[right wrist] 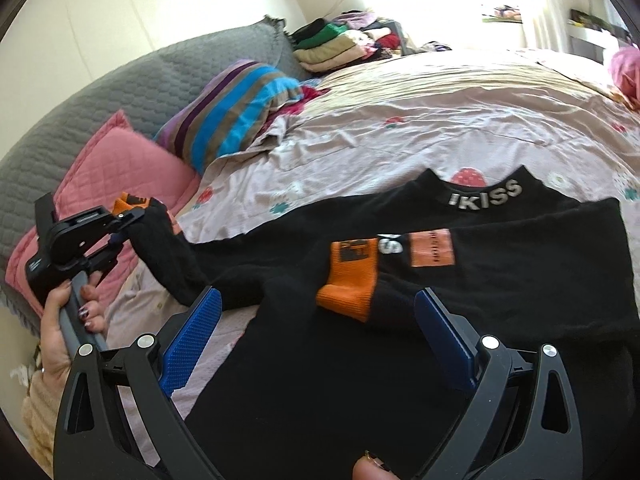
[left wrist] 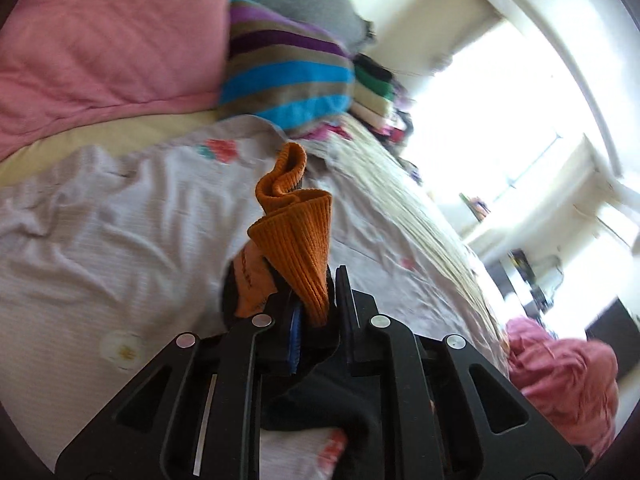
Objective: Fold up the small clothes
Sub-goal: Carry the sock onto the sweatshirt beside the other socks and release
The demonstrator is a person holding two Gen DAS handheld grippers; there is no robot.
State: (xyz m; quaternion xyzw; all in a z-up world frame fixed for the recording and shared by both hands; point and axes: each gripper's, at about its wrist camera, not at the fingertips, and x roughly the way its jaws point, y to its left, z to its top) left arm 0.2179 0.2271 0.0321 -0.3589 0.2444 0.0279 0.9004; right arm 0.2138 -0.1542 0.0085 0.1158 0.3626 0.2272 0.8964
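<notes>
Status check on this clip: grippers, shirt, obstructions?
Left gripper shut on orange cuff. Right gripper open above black shirt. No obstruction seen.

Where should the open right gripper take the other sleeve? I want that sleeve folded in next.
Likely at the orange cuff lying folded across the black shirt. It sits between the right gripper's open fingers, so come straight down from above, pinching across its thick ribbed edge. The left gripper already holds the other cuff.
</notes>
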